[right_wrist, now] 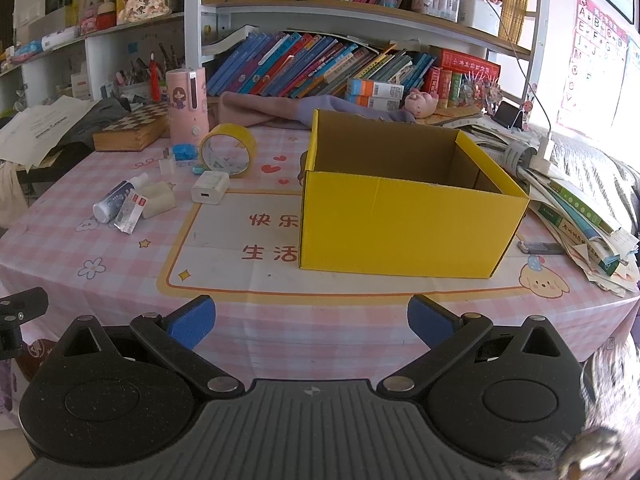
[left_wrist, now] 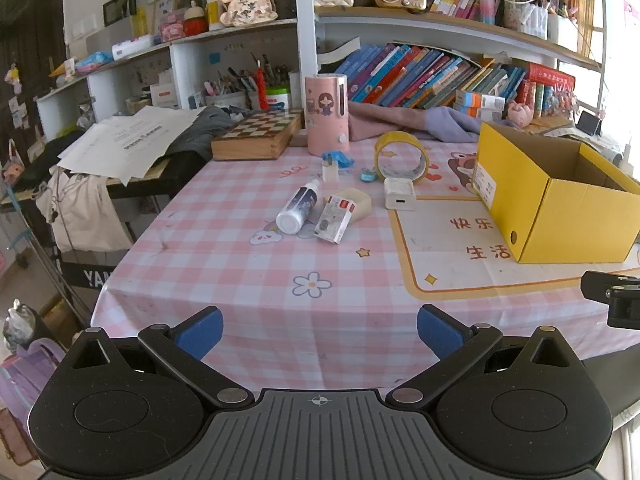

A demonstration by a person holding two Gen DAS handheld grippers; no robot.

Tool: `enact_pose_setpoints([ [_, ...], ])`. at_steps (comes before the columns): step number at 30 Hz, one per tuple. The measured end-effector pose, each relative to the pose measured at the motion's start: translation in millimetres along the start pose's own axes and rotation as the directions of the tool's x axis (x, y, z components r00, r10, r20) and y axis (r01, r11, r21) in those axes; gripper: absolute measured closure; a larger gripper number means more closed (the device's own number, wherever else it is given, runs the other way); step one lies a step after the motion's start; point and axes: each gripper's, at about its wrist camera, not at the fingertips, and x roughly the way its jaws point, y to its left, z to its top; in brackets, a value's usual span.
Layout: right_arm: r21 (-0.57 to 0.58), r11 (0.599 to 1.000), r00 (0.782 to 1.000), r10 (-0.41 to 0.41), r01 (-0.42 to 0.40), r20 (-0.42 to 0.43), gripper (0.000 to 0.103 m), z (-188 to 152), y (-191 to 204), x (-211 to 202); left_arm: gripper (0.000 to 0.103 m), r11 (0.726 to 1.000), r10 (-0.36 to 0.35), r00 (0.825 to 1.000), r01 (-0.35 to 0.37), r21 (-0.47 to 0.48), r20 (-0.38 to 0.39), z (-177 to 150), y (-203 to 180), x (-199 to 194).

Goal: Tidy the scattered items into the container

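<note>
- Both grippers hang at the near edge of the table, released: the left gripper (left_wrist: pixel 319 332) and the right gripper (right_wrist: pixel 311 322) each have their blue-padded fingers spread wide with nothing between them.
- On the right side of the table stands the yellow cardboard box (right_wrist: pixel 408 228), open-topped, with a plain brown corrugated inside; no item shows in the part of its interior that is visible.
- Left of the box the scattered items lie in a loose cluster: a white spray bottle (left_wrist: pixel 298 206) on its side, touching a small flat packet (left_wrist: pixel 335 218) that leans on a cream block-shaped eraser (left_wrist: pixel 354 202).
- Just beyond, a white square charger (left_wrist: pixel 400 193) lies next to a yellow tape roll (left_wrist: pixel 401 156) standing on edge.
- A small white plug (left_wrist: pixel 330 170) and small blue pieces (left_wrist: pixel 338 159) sit farther back.
- Farther still stand a pink cylindrical container (left_wrist: pixel 326 114) and a wooden chessboard box (left_wrist: pixel 258 134).
- A pink checked tablecloth (left_wrist: pixel 240 264) covers the table; stacked books and papers (right_wrist: pixel 576 216) crowd the box's right side.
</note>
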Motion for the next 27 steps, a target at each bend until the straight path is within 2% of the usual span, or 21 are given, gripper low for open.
enact_pose_setpoints([
  [20, 0.008, 1.0, 0.999, 0.005, -0.005, -0.048, 0.0, -2.1, 5.1, 13.2, 0.0, 1.0, -0.026, 0.999, 0.026, 0.007, -0.031, -0.3, 7.2, 9.0],
  [27, 0.001, 1.0, 0.999, 0.013, -0.013, -0.044, 0.0, 2.1, 9.3, 15.5, 0.0, 0.999, -0.043, 0.999, 0.043, 0.004, 0.002, 4.4, 9.6, 5.5],
])
